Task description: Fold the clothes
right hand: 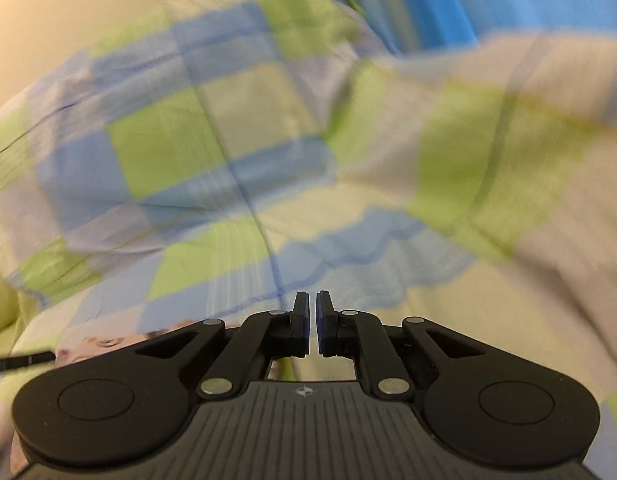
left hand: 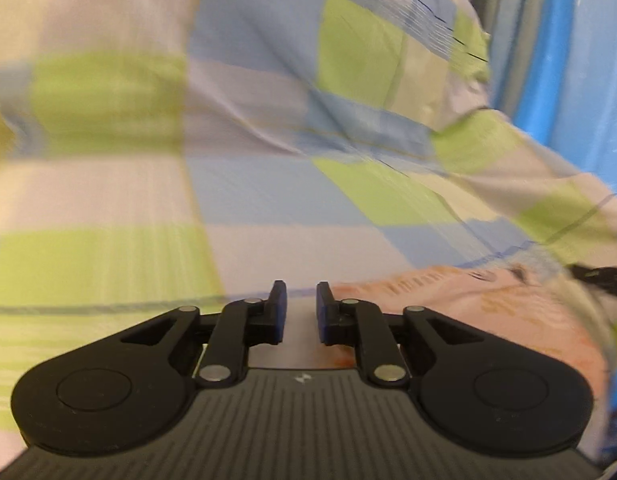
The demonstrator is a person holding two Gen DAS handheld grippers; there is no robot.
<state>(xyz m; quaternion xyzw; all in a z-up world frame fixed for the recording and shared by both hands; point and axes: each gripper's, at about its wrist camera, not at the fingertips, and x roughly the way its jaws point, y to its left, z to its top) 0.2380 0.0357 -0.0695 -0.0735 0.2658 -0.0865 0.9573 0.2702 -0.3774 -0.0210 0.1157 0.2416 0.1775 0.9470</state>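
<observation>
Blue fabric (left hand: 564, 80), hanging in vertical folds like a curtain, fills the upper right of the left wrist view and the top of the right wrist view, beyond the far edge of the garment. A plain cream wall (right hand: 48, 20) occupies the upper left of the right wrist view.

Checked garment (left hand: 268, 140): a large cloth in pale blue, lime green and off-white squares. It spreads across nearly the whole field of both cameras, with diagonal creases and raised folds. Both views are motion-blurred, so fine detail of seams and edges cannot be read.

Printed peach cloth (left hand: 468, 312): visible at lower right in the left wrist view, under the hem of the checked garment. Whether it belongs to a bed or a bench cannot be told.

Left claw (left hand: 301, 308): fingers stand slightly apart, with a clear gap between the pads. Nothing is seen between them. The tips point at the near hem of the garment.

Right claw (right hand: 312, 320): fingers are almost together, with only a thin slit between the pads. No cloth is visible in the slit. The garment lies just ahead of the tips.
</observation>
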